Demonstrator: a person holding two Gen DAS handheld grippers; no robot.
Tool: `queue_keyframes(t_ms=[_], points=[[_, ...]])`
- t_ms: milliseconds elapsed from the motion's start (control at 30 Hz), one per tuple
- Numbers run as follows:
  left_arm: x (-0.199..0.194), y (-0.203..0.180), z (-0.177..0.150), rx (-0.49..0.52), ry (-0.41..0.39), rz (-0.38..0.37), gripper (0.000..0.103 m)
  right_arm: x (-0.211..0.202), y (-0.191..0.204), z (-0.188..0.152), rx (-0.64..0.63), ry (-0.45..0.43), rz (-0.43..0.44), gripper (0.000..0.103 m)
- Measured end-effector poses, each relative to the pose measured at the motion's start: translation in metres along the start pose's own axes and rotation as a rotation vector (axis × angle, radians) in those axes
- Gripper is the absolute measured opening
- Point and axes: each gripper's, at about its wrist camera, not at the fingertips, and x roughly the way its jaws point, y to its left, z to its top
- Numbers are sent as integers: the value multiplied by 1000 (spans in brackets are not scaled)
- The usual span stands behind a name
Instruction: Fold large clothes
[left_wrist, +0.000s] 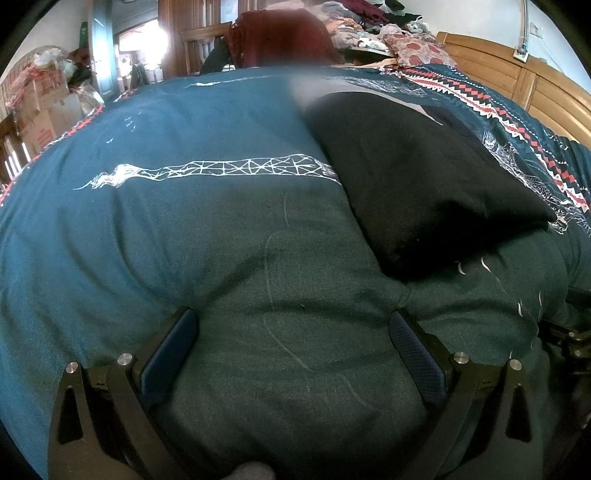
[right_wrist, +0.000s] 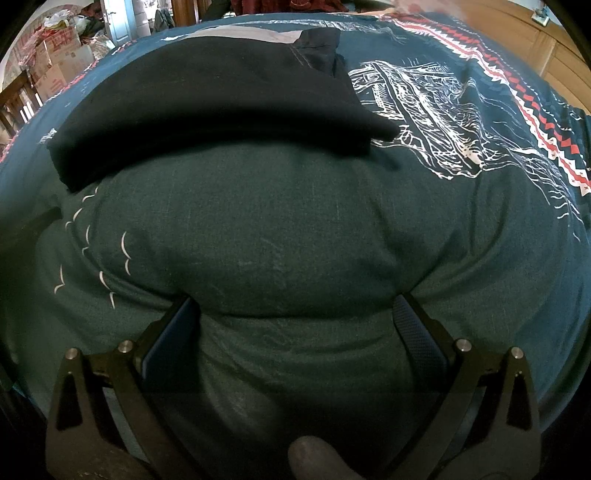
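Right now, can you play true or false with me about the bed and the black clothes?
1. The black folded garment lies on the teal bedspread. True.
2. The left tool is clamped on the garment. False: it is open, fingers pressing into the bedspread, garment ahead of it.
3. The right tool is open. True.
4. The bedspread is plain. False: it has white drawings and a red, white and black zigzag border.
5. Clothes are piled behind the bed. True.
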Motion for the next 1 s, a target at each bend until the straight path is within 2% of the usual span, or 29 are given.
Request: queue_keyframes(t_ms=[1000], points=[[-2,-5,-1,-2,-13,10,103,0,2,0,7,-8,-2,103]])
